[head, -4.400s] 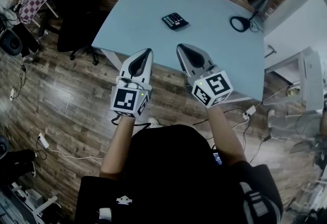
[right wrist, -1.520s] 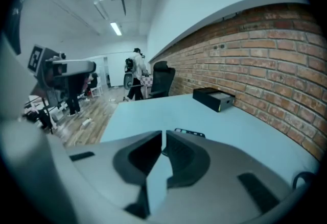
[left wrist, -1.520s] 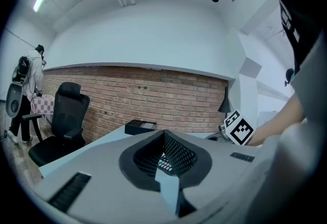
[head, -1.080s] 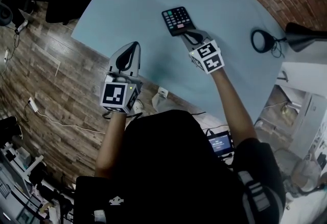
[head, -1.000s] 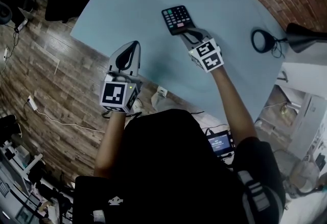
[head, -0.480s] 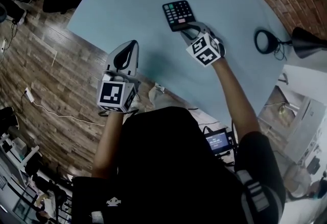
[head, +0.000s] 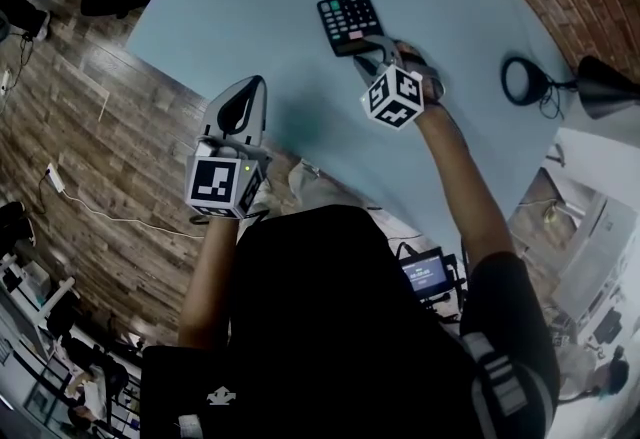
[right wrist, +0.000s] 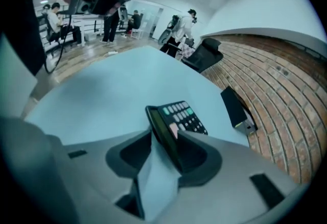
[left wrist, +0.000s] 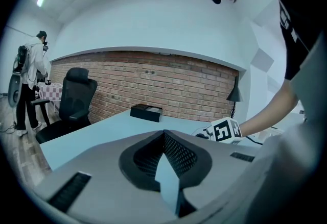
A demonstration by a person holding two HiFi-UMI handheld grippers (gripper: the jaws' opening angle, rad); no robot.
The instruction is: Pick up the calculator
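The black calculator [head: 350, 22] lies flat on the pale blue table [head: 250, 7], keys up. My right gripper [head: 378, 49] points steeply down at its near end. In the right gripper view the calculator [right wrist: 179, 116] has its display end between the jaws of the right gripper [right wrist: 163, 139], lying against the right-hand jaw, with bare table showing on the other side. Those jaws have just been opening and do not press on it. My left gripper [head: 256, 85] hangs over the table's near edge, fingertips together, holding nothing; in its own view the left gripper [left wrist: 164, 133] points level across the table.
A black box [right wrist: 236, 108] sits at the table's far end by the brick wall. A desk lamp [head: 522, 79] with a cable stands to the right of my right arm. An office chair [left wrist: 74, 100] and a standing person [left wrist: 30, 85] are beyond the table's left side.
From hanging short of the table, the right gripper has reached the calculator, then rolled and sunk around its near end. The left gripper has lowered slightly. The calculator stays on the table.
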